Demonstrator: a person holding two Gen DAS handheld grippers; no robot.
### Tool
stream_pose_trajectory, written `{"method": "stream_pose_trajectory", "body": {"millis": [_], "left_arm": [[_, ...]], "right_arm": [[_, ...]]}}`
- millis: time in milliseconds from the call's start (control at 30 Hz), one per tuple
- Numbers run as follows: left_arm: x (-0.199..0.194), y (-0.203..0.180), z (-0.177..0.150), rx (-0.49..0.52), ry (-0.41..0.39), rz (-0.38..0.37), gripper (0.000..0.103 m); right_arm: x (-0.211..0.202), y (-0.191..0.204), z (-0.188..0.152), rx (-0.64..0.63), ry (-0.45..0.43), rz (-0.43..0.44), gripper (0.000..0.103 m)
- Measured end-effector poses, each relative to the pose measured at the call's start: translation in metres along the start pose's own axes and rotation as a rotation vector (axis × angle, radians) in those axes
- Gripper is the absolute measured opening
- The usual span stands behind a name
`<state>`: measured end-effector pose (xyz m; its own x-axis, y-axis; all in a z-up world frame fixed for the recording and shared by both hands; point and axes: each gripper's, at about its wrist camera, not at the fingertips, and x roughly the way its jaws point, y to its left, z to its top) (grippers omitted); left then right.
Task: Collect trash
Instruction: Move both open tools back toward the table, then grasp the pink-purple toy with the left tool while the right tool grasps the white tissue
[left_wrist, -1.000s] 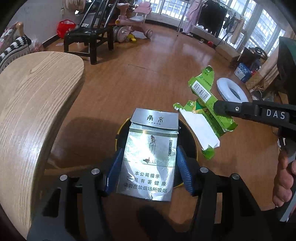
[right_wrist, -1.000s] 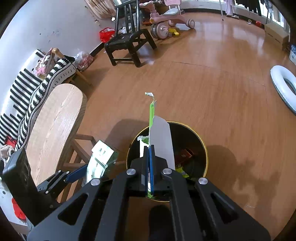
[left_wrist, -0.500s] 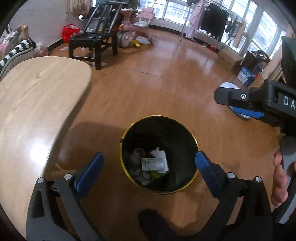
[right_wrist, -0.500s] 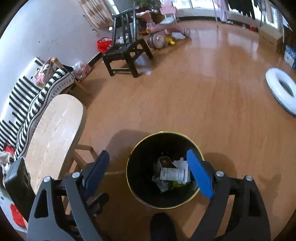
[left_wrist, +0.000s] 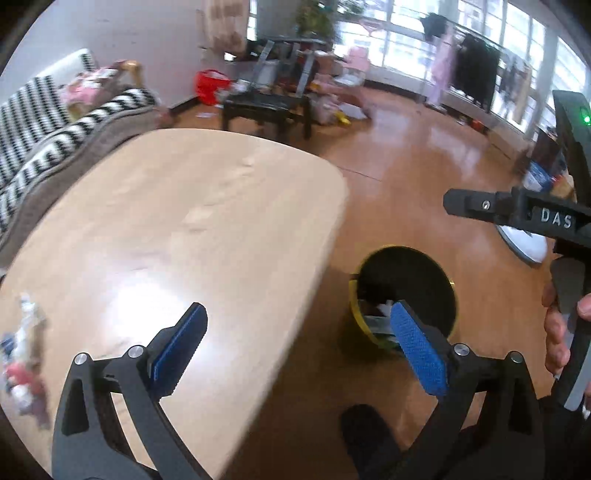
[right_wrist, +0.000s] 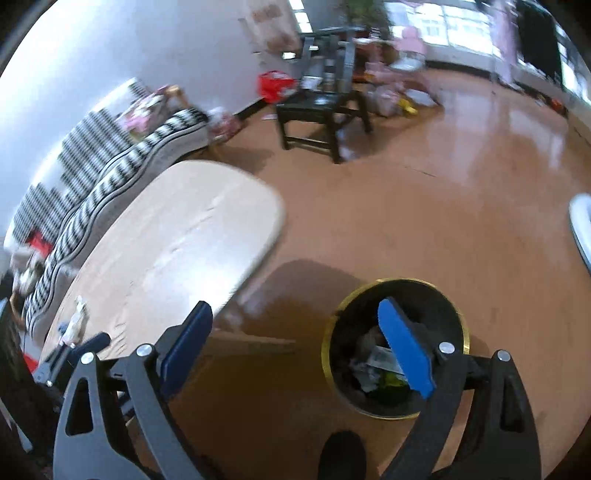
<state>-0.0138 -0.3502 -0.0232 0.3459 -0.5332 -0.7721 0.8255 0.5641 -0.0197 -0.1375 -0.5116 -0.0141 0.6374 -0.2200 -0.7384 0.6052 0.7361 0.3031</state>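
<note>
Trash (right_wrist: 373, 363) lies heaped at the bottom of a black, gold-rimmed bin (right_wrist: 461, 325) standing on the wooden floor (right_wrist: 424, 229) just beside the rounded end of a pale wooden surface (left_wrist: 177, 229), a spot that lets waste be carried off the edge and dropped straight in. More litter (left_wrist: 22, 365), a blurred cluster of white, red and blue scraps, sits near the surface's close left edge, well apart from the bin and not yet collected; the same scraps (right_wrist: 75, 321) show small in the right wrist view. Left claw (left_wrist: 299, 345) hangs spread wide with nothing between its blue pads (left_wrist: 419, 349), angled down over the surface's edge, seemingly freed for another pick. Right claw (right_wrist: 301, 350) is opening, its jaws parting with nothing between them, one pad overlapping the bin's mouth in its own view. A person's hand (left_wrist: 557, 336) grips the right tool's handle at the edge of the left view. Blur across both views suggests fast motion. Beyond stand a striped sofa (right_wrist: 122, 162), a dark chair (right_wrist: 325, 107) and bright windows. The likely next step is a reach toward the remaining scraps.
</note>
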Motion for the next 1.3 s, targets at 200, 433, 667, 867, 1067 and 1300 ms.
{"method": "stream_pose_trajectory", "body": {"millis": [200, 433, 667, 867, 1067, 1300], "left_arm": [[-0.058, 0.083, -0.038, -0.083, -0.047, 0.161, 0.096], [-0.104, 0.169, -0.102, -0.157, -0.033, 0.334, 0.096], [-0.111, 0.225, -0.159, -0.247, 0.042, 0.411, 0.096], [-0.108, 0.23, -0.166, -0.217, 0.036, 0.402, 0.096], [-0.074, 0.244, -0.142, -0.235, 0.021, 0.381, 0.096], [-0.046, 0.258, -0.134, -0.275, 0.038, 0.402, 0.086]], "right_arm": [[0.011, 0.088, -0.006, -0.131, 0.03, 0.129, 0.088], [0.025, 0.195, -0.03, -0.285, 0.092, 0.257, 0.089], [0.04, 0.276, -0.053, -0.396, 0.135, 0.337, 0.089], [0.048, 0.307, -0.065, -0.436, 0.161, 0.362, 0.089], [0.055, 0.313, -0.066, -0.434, 0.172, 0.361, 0.089], [0.063, 0.315, -0.062, -0.424, 0.171, 0.346, 0.089]]}}
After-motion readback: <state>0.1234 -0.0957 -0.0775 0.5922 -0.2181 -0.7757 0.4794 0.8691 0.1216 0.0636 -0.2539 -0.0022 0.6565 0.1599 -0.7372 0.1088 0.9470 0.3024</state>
